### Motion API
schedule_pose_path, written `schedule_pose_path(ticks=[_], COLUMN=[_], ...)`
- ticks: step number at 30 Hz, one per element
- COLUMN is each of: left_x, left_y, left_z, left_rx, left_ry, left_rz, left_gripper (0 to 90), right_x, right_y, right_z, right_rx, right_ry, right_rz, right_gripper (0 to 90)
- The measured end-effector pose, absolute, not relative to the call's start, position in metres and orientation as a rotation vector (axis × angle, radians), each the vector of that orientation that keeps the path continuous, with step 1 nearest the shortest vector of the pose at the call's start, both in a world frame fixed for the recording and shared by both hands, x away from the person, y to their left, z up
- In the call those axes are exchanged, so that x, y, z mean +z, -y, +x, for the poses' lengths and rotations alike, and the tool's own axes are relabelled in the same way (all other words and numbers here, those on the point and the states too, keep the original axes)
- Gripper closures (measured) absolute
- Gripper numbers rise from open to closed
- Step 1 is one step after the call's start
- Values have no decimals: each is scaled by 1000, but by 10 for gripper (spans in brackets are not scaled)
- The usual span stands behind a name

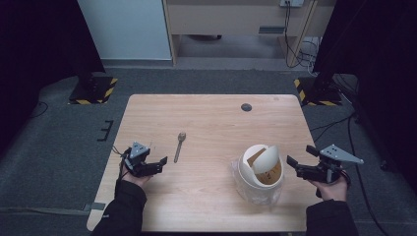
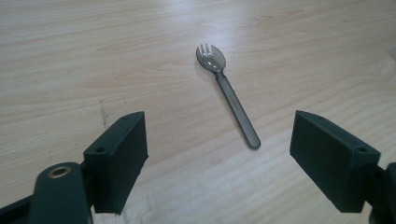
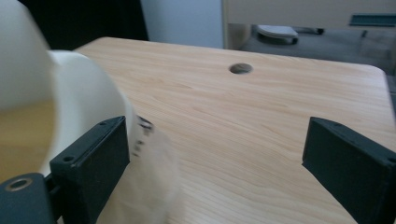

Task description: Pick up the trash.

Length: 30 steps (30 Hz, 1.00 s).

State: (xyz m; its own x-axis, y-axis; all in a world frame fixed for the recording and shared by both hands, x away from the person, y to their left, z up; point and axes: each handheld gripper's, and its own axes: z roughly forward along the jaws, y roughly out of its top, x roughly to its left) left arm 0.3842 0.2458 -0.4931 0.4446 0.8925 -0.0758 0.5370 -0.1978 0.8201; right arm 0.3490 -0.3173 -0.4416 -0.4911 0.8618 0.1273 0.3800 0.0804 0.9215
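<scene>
The light wooden tabletop [image 1: 206,196] carries everything here, and both claws sit near its front edge, well apart from each other.

Just beside the right claw [image 1: 301,158], toward the left claw, stands a cream container [image 1: 255,169] with a rounded lid tilted open over a brown inside; a clear plastic wrap bunches around its base. In the right gripper view the container's pale wall [image 3: 88,102] rises just beyond one jaw, close to it, but whether they touch cannot be told. The right claw [image 3: 215,154] stands wide with only bare wood between its jaws.

The left claw [image 1: 160,164] is held in the person's left hand [image 1: 135,179], pointing across the tabletop toward the container. Its jaws stand wide too and grip nothing. In the left gripper view the left claw [image 2: 217,144] points at a small smoky-clear plastic spork [image 2: 229,95], which lies flat on the wood ahead of the jaws. The spork's handle end lies nearest the claw, between the lines of the two jaws, and its tined bowl points away. From above, the spork [image 1: 179,146] lies just beyond the left claw.

A small round hole [image 1: 246,107] sits in the tabletop far beyond both claws.
</scene>
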Motion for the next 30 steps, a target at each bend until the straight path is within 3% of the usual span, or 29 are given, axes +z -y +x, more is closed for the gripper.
schedule_pose_path(ticks=[13, 22, 27, 30], left_x=[-518, -534, -535, -535], left_y=[-200, -189, -185, -181], left_z=[428, 440, 439, 436], left_rx=[546, 524, 589, 600], left_ry=[-1234, -1274, -1282, -1287], left_rz=[1953, 1977, 1986, 1975], left_gripper=[265, 377, 479, 601], right_x=[-467, -471, -470, -470], right_y=[332, 330, 329, 329], right_z=[356, 360, 360, 360], right_rx=[1249, 1236, 1241, 1241], right_ry=[-1903, -1928, -1929, -1929], right_rz=[1321, 1321, 1311, 1312], right_gripper=[120, 150, 163, 170])
